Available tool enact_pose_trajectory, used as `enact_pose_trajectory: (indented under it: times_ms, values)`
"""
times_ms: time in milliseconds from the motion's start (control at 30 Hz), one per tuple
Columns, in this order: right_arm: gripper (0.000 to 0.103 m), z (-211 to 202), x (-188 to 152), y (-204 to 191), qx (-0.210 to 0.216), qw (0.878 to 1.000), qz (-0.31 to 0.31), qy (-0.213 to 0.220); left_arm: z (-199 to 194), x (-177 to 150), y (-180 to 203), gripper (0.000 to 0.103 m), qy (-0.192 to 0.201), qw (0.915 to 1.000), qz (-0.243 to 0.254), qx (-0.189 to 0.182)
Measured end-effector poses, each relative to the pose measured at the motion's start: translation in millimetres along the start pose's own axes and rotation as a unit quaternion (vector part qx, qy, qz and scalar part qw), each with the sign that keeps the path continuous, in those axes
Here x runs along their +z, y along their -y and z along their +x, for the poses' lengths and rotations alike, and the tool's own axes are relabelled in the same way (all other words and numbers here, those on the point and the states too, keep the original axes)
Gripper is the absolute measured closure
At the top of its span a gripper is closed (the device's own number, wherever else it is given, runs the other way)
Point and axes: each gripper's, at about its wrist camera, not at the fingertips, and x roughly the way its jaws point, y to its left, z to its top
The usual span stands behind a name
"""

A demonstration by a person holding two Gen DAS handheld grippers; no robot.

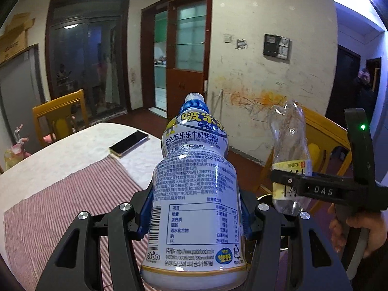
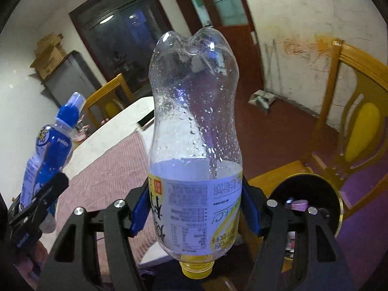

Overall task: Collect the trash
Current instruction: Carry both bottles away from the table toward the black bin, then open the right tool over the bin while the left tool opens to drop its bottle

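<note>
My left gripper (image 1: 195, 214) is shut on a white and blue milk drink bottle (image 1: 194, 194), held upright above the table edge; it also shows in the right wrist view (image 2: 48, 150). My right gripper (image 2: 194, 211) is shut on a clear plastic bottle (image 2: 194, 133) with a yellow label, held upside down with its yellow cap (image 2: 197, 270) pointing at me; it also shows in the left wrist view (image 1: 288, 150). A round black trash bin (image 2: 312, 184) with a gold rim stands on the floor below and to the right of the clear bottle, with some trash inside.
A table (image 1: 72, 150) with a striped red cloth (image 1: 60, 206) lies to the left, with a phone (image 1: 128, 143) on it. Yellow wooden chairs (image 2: 354, 126) stand by the table and by the bin. A person (image 1: 363, 89) stands in the far doorway.
</note>
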Motion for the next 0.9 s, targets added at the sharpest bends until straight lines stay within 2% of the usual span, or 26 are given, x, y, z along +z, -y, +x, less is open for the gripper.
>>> enact_pose_trajectory:
  times_ms: [200,367,533,633,800,833,867,900]
  values:
    - [0.039,-6,-16,64,-0.091,0.995,0.048,-0.001,16,-5,26,0.048,-0.012,0.9989,0.024,-0.037]
    - [0.039,24,-50,140,-0.158,0.979,0.121,-0.046,40,-9,56,0.048,-0.034,0.9962,0.045,-0.067]
    - [0.039,78,-85,193,-0.185,0.961,0.178,-0.104,65,-10,90,0.048,-0.055,0.9920,0.066,-0.093]
    - [0.039,109,-98,214,-0.202,0.953,0.187,-0.124,74,-11,108,0.048,-0.061,0.9900,0.077,-0.101]
    - [0.038,160,-114,243,-0.214,0.936,0.210,-0.185,86,-16,129,0.048,-0.077,0.9866,0.093,-0.110]
    - [0.036,165,-117,244,-0.220,0.931,0.211,-0.199,88,-16,134,0.048,-0.080,0.9858,0.095,-0.113]
    - [0.027,170,-119,246,-0.225,0.926,0.214,-0.214,90,-17,137,0.048,-0.083,0.9850,0.097,-0.116]
    - [0.024,171,-120,246,-0.228,0.922,0.220,-0.220,92,-17,141,0.048,-0.084,0.9844,0.099,-0.118]
